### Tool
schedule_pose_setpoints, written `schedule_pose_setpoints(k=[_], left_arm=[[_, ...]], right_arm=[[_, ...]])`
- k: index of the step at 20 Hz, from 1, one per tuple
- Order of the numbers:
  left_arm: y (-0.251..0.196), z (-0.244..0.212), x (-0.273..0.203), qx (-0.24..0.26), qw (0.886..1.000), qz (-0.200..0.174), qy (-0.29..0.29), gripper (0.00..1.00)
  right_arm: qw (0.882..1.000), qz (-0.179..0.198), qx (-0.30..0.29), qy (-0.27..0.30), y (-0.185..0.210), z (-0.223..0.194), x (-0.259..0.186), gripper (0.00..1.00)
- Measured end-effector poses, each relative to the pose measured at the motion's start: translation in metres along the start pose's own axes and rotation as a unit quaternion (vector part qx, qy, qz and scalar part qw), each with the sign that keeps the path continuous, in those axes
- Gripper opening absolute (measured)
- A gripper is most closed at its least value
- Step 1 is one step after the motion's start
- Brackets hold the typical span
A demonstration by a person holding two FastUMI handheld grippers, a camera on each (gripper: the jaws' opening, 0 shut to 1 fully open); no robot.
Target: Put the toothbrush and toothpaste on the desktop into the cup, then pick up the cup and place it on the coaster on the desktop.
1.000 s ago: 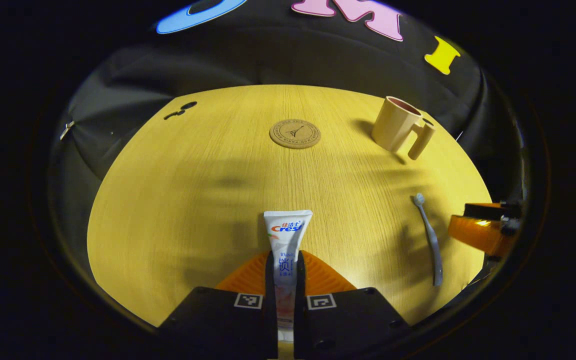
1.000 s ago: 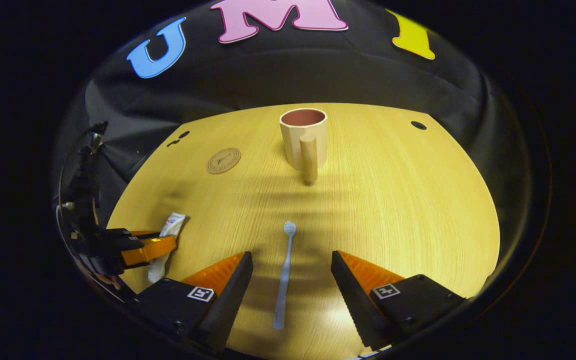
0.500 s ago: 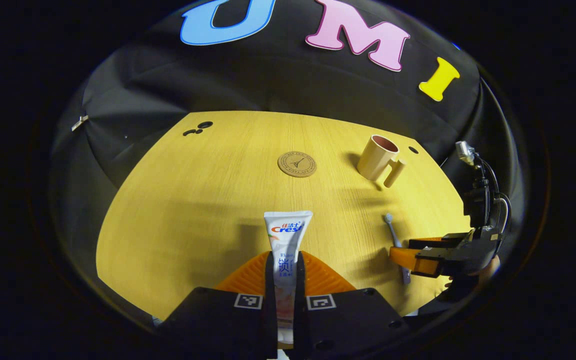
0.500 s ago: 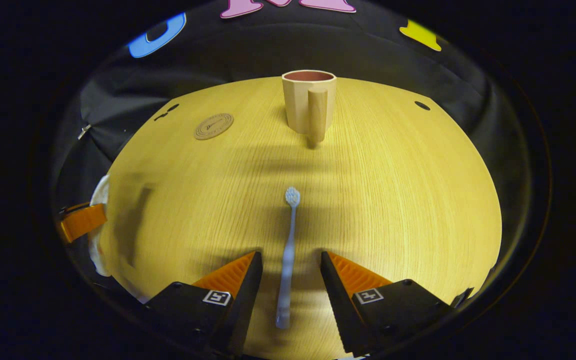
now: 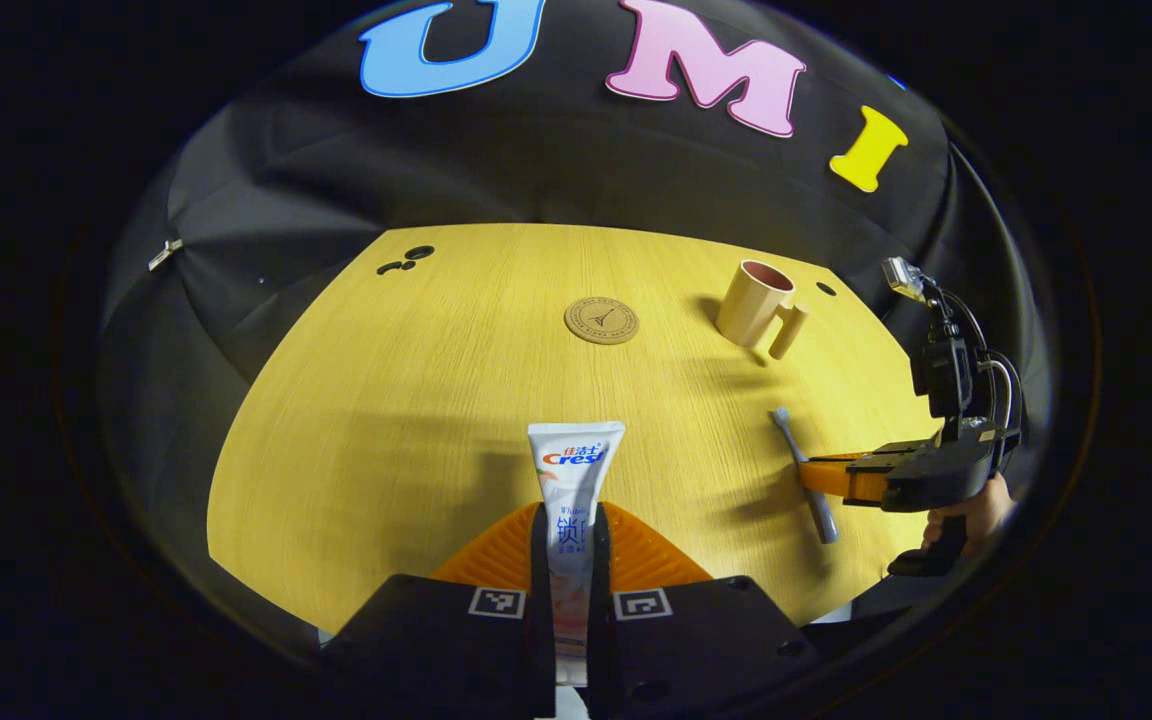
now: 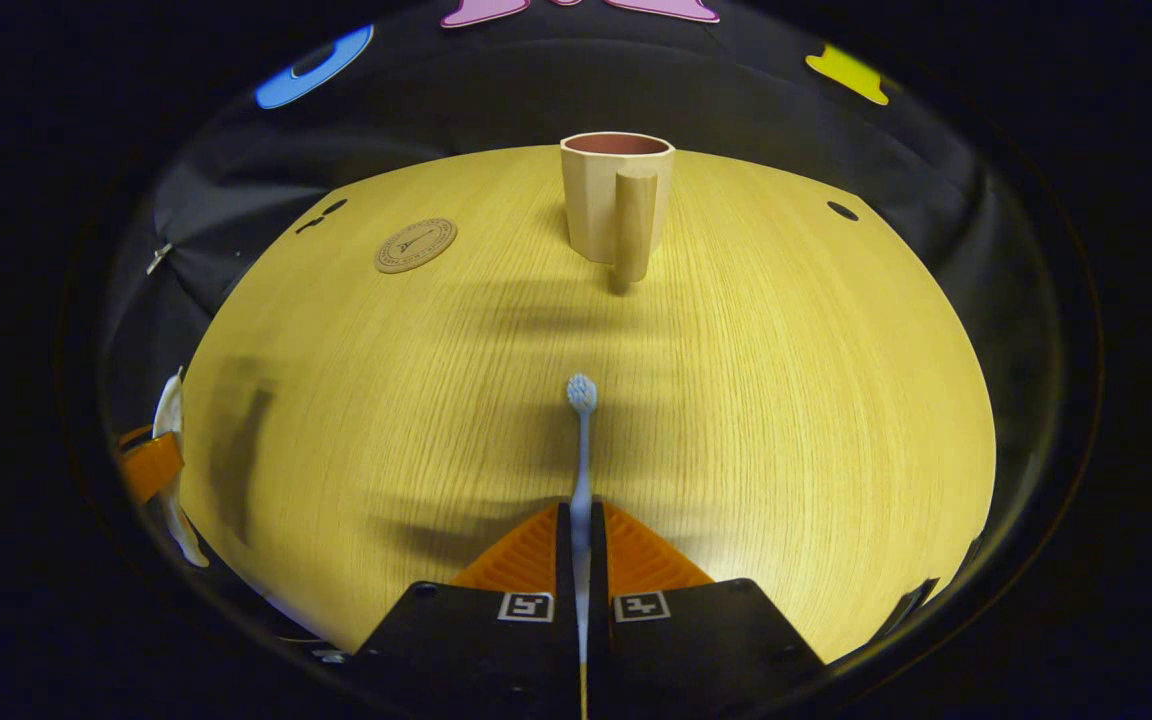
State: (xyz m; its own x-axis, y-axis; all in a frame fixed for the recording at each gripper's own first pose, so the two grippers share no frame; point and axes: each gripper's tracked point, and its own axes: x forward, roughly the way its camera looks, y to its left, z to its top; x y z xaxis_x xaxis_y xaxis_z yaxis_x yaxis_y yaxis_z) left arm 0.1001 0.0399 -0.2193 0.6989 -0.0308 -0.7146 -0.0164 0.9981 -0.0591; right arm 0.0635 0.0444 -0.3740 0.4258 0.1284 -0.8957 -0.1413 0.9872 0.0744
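Observation:
A white toothpaste tube [image 5: 574, 480] stands up between the fingers of my left gripper [image 5: 572, 540], which is shut on it above the wooden desktop [image 5: 416, 400]. In the right gripper view my right gripper [image 6: 581, 545] is shut on the handle of a pale blue toothbrush [image 6: 581, 440], whose head points toward the cup [image 6: 616, 195]. The beige cup [image 5: 754, 305] with a handle stands upright at the far right of the desktop. A round cork coaster [image 5: 602, 321] lies left of it. The left gripper view shows the right gripper [image 5: 821, 475] on the toothbrush [image 5: 796, 450] with a hand [image 5: 976, 510] behind it.
The desktop [image 6: 786, 380] has small dark holes at its far left [image 5: 406, 260] and far right [image 6: 844, 211]. Black cloth hangs behind and around the desk. At the left rim of the right gripper view, the left gripper [image 6: 151, 465] holds the toothpaste [image 6: 168, 410].
My right gripper's fingers have closed from wide open onto the toothbrush handle. The left gripper has lifted the toothpaste and drawn back, so the desk looks farther away.

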Motion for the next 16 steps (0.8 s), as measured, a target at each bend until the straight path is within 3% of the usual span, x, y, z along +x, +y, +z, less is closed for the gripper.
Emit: schedule_pose_setpoints(k=[3, 6, 16], left_arm=[[-0.012, 0.001, 0.001, -0.007, 1.0, -0.008, -0.003, 0.18], [-0.028, 0.018, 0.0, -0.017, 0.999, -0.022, -0.019, 0.18], [-0.105, 0.151, 0.005, -0.009, 0.989, -0.076, -0.123, 0.18]], right_arm=[[1.0, 0.017, -0.017, -0.009, -0.006, 0.0, -0.003, 0.05], [0.999, 0.026, 0.005, -0.027, -0.013, 0.007, -0.014, 0.05], [0.99, 0.063, 0.04, -0.115, -0.05, 0.077, -0.071, 0.05]])
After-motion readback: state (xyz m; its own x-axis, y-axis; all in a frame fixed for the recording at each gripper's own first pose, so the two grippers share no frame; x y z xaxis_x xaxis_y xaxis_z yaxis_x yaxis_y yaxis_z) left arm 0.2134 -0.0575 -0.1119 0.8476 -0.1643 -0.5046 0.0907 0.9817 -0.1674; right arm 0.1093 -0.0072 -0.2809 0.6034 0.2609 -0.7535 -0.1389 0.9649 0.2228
